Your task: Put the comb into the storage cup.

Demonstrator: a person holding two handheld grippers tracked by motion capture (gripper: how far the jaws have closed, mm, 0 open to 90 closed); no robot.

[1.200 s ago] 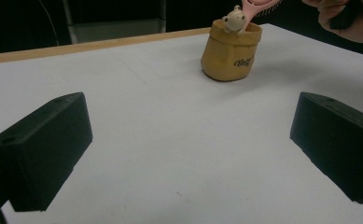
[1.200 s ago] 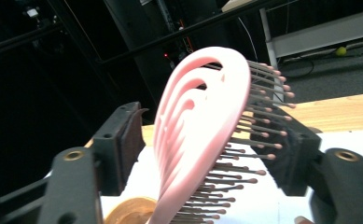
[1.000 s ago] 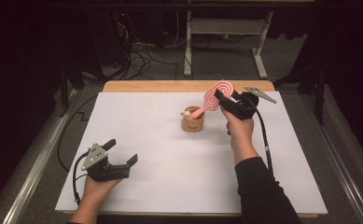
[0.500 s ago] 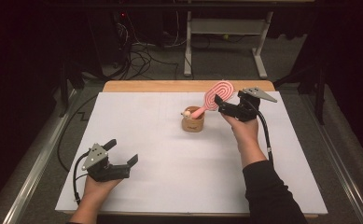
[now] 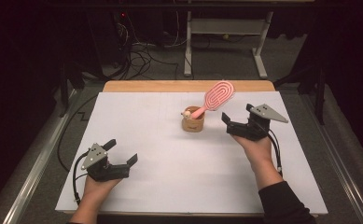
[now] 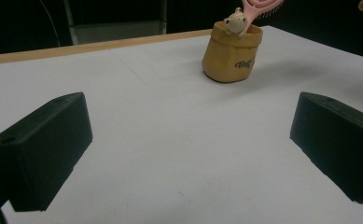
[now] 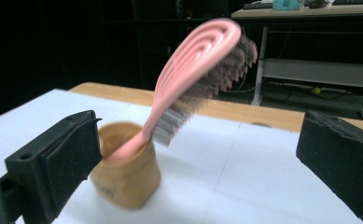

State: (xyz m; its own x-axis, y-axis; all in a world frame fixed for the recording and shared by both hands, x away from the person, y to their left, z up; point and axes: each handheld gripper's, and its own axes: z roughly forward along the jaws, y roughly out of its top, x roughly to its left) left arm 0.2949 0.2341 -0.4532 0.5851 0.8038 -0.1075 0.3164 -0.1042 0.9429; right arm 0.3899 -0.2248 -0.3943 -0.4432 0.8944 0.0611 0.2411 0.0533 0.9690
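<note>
— Where is the pink hairbrush (image 5: 215, 97) seen?

— It is stood handle-down in the small tan cup (image 5: 193, 121), which sits on the white table (image 5: 160, 140) toward the far edge, somewhat right of the middle. The brush head is tilted up and away toward the far right corner, its bristles facing away from the person in the right gripper view (image 7: 193, 79). A small cream figure (image 6: 235, 21) is perched at the cup's rim (its details are too small to be read).

— And the right gripper (image 5: 237, 122)?

— It is held just right of the cup, toward the right edge, apart from both cup and brush. Its jaws have just been opening and are spread wide; nothing is gripped, and no pad is pressed on the brush. In its own view the cup (image 7: 125, 172) and the brush handle are framed between the two black jaws but farther off, untouched.

— What of the left gripper (image 5: 121, 156)?

— It is rested near the front left corner, well apart from the cup. Its jaws are parted wide as well, with only bare white surface between them (the cup (image 6: 232, 53) is seen far beyond them in the left gripper view).

— Is anything else lying on the table?

— Only the cup with its brush is carried by it, besides the two hands and their trailing cables.
</note>
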